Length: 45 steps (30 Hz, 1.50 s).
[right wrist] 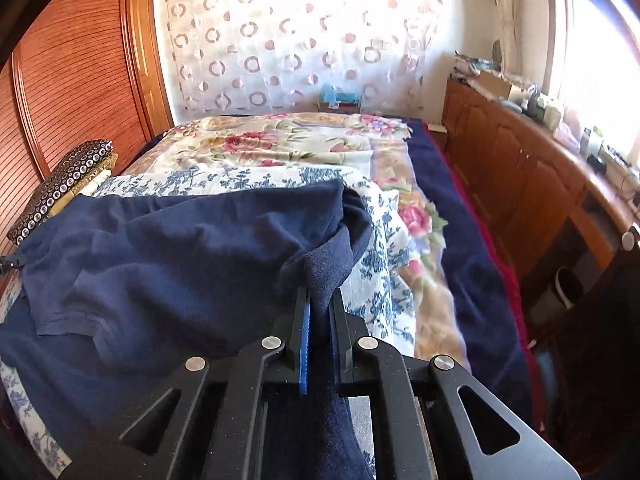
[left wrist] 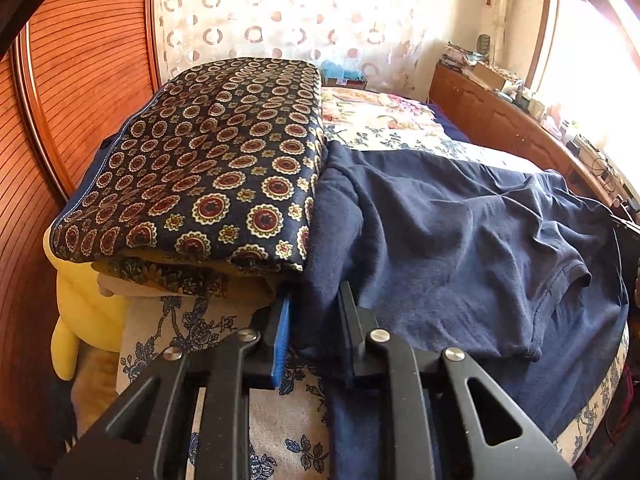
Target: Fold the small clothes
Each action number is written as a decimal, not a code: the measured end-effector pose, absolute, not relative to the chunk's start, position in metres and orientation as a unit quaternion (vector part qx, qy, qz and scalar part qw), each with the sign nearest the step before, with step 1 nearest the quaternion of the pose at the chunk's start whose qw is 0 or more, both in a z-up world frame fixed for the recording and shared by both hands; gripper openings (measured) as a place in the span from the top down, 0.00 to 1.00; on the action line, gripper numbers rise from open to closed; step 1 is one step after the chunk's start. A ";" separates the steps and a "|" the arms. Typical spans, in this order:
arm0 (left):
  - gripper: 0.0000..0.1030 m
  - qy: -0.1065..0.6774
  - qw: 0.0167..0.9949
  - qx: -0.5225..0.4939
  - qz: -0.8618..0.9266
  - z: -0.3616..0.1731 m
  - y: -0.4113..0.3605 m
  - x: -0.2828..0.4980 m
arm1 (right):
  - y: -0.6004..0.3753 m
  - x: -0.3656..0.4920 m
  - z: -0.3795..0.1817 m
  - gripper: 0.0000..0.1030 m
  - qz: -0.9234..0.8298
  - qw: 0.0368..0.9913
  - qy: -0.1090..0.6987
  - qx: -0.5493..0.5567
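A navy blue garment (left wrist: pixel 460 240) lies crumpled across the bed, with a hemmed sleeve or leg opening at its right side. My left gripper (left wrist: pixel 314 300) has a thick fold of the garment's left edge pinched between its fingers, right beside a stack of folded cloth. In the right wrist view the same navy garment (right wrist: pixel 180 264) spreads to the left, and my right gripper (right wrist: pixel 320 300) is shut on a bunched corner of it, lifted slightly off the bedspread.
A folded dark patterned cloth (left wrist: pixel 208 168) tops a stack at the left, over a yellow soft toy (left wrist: pixel 80 312). The bed has a blue-floral cover (right wrist: pixel 384 280) and a rose blanket (right wrist: pixel 288 140). A wooden wardrobe (left wrist: pixel 60 100) stands left, a cluttered sideboard (right wrist: pixel 540 168) right.
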<state>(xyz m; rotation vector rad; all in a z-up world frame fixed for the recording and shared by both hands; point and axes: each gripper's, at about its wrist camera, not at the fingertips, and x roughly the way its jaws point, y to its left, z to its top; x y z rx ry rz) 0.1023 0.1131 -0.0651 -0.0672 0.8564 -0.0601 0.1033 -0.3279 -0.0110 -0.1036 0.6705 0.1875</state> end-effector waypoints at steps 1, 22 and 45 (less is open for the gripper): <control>0.78 0.415 0.909 -0.031 -0.029 -0.065 0.112 0.102 | -0.325 0.103 -0.010 0.93 0.087 0.940 0.325 -0.057; 0.96 0.381 0.923 -0.015 -0.060 -0.046 0.090 0.093 | -0.330 0.103 -0.019 0.61 0.071 0.939 0.333 -0.058; 0.96 0.347 0.934 -0.005 -0.086 -0.016 0.064 0.090 | -0.321 0.118 -0.018 0.89 0.090 0.931 0.350 -0.052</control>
